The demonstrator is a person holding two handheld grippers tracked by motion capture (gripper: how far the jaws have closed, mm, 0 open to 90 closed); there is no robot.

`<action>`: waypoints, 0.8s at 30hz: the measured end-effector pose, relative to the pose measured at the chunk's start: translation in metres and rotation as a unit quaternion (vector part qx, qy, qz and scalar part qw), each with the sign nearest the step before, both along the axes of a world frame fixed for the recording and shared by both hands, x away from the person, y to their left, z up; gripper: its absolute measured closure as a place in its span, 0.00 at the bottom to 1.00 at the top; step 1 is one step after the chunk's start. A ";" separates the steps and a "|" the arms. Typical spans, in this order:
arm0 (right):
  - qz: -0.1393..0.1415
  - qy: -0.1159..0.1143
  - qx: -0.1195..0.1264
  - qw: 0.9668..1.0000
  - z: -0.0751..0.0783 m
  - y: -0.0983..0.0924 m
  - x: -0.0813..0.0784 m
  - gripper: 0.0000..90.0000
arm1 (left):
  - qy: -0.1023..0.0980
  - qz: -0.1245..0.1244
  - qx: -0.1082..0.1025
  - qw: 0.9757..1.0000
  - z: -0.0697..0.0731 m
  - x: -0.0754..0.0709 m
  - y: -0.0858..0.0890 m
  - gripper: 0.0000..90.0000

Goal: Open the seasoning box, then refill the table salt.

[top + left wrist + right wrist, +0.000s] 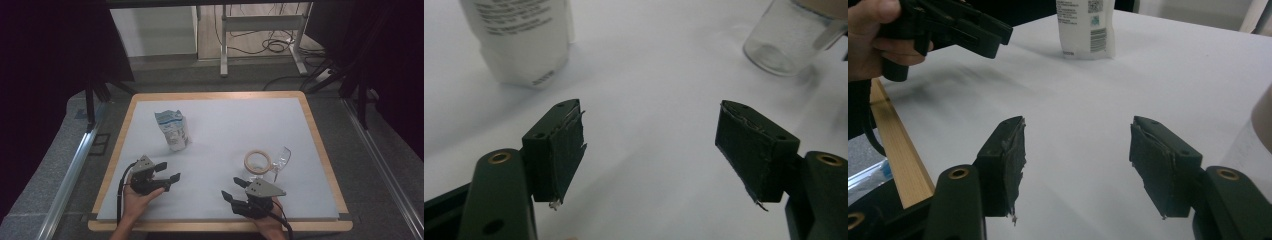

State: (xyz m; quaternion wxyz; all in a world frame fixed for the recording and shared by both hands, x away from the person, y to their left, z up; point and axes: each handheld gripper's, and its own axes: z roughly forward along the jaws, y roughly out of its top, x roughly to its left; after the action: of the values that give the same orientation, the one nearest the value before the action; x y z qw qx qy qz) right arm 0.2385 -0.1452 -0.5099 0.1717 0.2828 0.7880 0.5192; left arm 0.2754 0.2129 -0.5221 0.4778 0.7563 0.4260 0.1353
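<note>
- The left tongs (167,172) are held low over the near left part of the bench (225,125), with the jaws apart and nothing between them.
- The right tongs (234,189) are at the near right part, with the jaws also apart and empty; in the right gripper view only bare bench surface lies between them.
- The white pouch (173,129) stands upright beyond the left tongs, a little to the right of them, so its long axis is vertical. The left hand (137,195) is clearly nearer to it than the right one.
- The glass jar (258,165) stands just beyond the right tongs, near them; a clear lid or cup (283,159) lies beside it, and I cannot tell whether they touch.
- The pouch looks like soft, crinkled plastic film with blue print, wider at the base. It would probably give under pressure.
- The jar is clear and round, with a pale, wood-coloured ring at its mouth; it looks hard and smooth.
- The bench top is a matt white sheet inside a wooden frame.
- The pads (566,150) of the tongs are dark and their covering looks rough and frayed at the edges.
</note>
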 end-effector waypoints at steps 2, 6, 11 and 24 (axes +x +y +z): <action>0.004 -0.006 0.000 1.000 0.003 0.003 0.000 0.43 | -0.001 0.010 -0.004 1.000 0.002 0.005 0.007 0.31; 0.007 -0.001 0.001 1.000 0.003 0.007 0.003 0.43 | -0.007 0.027 -0.004 1.000 0.008 0.013 0.014 0.33; 0.013 0.006 -0.012 1.000 -0.004 0.014 0.004 0.43 | -0.013 0.040 -0.008 0.999 0.019 0.027 0.023 0.34; 0.006 -0.002 -0.028 1.000 -0.005 0.013 0.002 0.43 | -0.029 0.054 0.005 0.998 0.040 0.083 0.025 0.42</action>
State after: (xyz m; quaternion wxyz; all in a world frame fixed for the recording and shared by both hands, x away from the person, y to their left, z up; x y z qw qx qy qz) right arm 0.2408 -0.1321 -0.5145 0.1779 0.2719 0.8039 0.4982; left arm 0.3588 0.2384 -0.4823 0.4780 0.7303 0.4516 0.1849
